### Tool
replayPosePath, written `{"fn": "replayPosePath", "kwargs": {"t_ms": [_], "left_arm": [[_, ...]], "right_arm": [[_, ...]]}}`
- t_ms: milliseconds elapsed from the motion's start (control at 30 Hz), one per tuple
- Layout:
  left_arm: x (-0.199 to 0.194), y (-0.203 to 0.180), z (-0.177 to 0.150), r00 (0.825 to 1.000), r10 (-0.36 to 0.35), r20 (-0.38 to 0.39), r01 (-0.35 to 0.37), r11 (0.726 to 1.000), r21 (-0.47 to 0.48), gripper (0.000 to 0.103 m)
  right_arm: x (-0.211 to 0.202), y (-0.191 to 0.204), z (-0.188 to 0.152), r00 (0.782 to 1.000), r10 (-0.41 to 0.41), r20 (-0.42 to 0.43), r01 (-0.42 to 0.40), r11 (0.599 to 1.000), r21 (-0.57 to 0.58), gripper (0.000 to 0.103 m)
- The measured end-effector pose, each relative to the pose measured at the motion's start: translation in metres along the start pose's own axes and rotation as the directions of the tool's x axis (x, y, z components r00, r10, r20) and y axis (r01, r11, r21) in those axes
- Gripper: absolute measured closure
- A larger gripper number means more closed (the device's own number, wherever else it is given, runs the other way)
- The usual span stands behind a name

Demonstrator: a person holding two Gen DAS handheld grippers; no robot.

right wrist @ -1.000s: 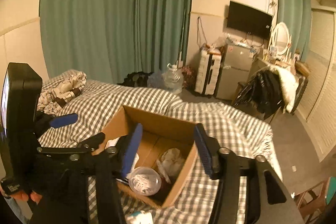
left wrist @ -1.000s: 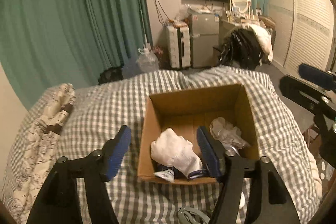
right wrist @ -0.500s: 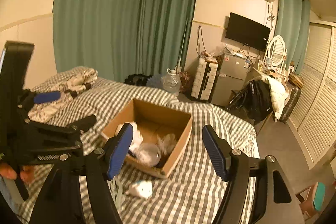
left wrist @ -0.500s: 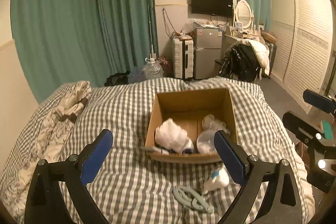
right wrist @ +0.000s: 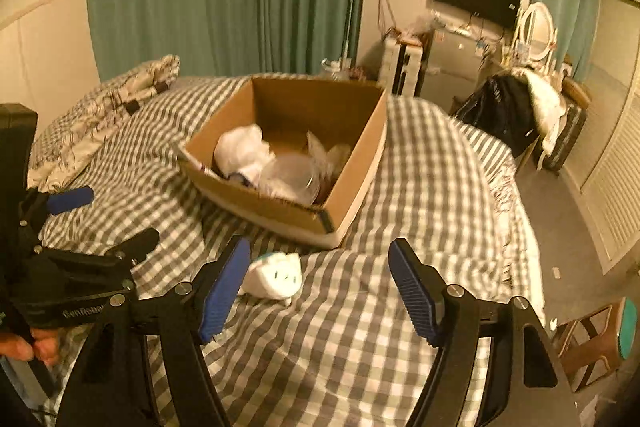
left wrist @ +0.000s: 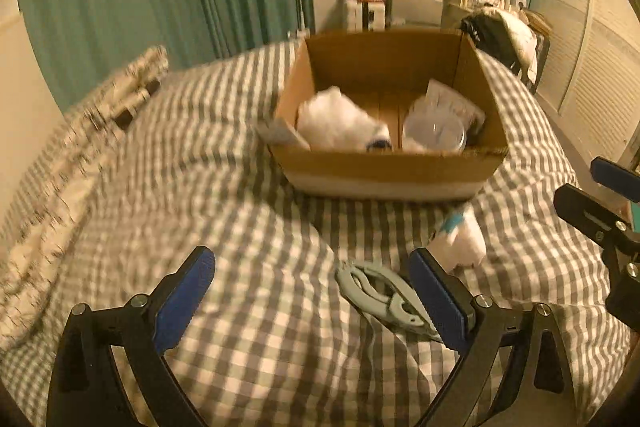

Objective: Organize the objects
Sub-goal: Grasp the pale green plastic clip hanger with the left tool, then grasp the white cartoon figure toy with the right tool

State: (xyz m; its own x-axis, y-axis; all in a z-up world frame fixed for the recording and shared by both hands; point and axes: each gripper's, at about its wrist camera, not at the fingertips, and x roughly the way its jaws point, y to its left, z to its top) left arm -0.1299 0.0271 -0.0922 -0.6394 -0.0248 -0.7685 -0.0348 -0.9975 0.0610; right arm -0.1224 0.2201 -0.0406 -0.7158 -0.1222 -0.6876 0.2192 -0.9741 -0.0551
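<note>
Brown cardboard box (left wrist: 394, 171), open top, sits on the bed (left wrist: 240, 227) with its soft gray-white checked cover. Inside: crumpled white cloth (left wrist: 338, 125), clear round plastic tub (left wrist: 434, 133), crinkly clear bag (left wrist: 452, 101). On the cover, near side of box: white plug (right wrist: 276, 277) with teal trim, blocky, and a pale gray coiled cable (left wrist: 380, 291). Left hand-held gripper (left wrist: 316, 301) released, empty, cable just beside its right pad. Right hand-held gripper (right wrist: 320, 291) released, empty, plug near its left pad.

We see our left gripper (left wrist: 312, 297) and right gripper (right wrist: 320, 287) — black frames, ribbed blue pads, silver screws — and bare fingers (right wrist: 24, 349) at lower left beneath white lettering.
</note>
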Motion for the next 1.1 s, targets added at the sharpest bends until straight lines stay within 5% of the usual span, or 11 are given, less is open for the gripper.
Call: {"fn": "replayPosePath", "kwargs": {"t_ms": [233, 633, 833, 867, 900, 1100], "left_arm": [[0.037, -0.017, -0.020, 0.991, -0.067, -0.116, 0.065, 0.998, -0.024, 0.003], [0.106, -0.055, -0.035, 0.950, -0.131, -0.284, 0.138, 0.990, 0.005, 0.007], [0.097, -0.056, -0.039, 0.944, -0.188, -0.269, 0.196, 0.981, 0.002, 0.042], [0.093, -0.055, -0.041, 0.942, -0.200, -0.269, 0.208, 0.978, 0.001, 0.070], [0.090, -0.054, -0.042, 0.943, -0.191, -0.271, 0.200, 0.980, 0.006, 0.079], [0.058, -0.036, -0.047, 0.952, -0.211, -0.221, 0.211, 0.977, -0.024, 0.084]], "right_arm": [[0.034, -0.005, -0.014, 0.998, 0.003, -0.064, -0.001, 0.999, 0.032, 0.031], [0.056, -0.010, -0.024, 0.993, 0.000, -0.116, 0.005, 0.999, 0.048, 0.032], [0.054, -0.008, -0.025, 0.993, -0.010, -0.119, 0.016, 0.999, 0.047, 0.032], [0.054, -0.007, -0.025, 0.993, -0.013, -0.119, 0.019, 0.999, 0.047, 0.032], [0.052, -0.007, -0.025, 0.993, -0.016, -0.118, 0.021, 0.999, 0.046, 0.032], [0.040, -0.003, -0.027, 0.993, -0.022, -0.113, 0.027, 0.999, 0.043, 0.032]]}}
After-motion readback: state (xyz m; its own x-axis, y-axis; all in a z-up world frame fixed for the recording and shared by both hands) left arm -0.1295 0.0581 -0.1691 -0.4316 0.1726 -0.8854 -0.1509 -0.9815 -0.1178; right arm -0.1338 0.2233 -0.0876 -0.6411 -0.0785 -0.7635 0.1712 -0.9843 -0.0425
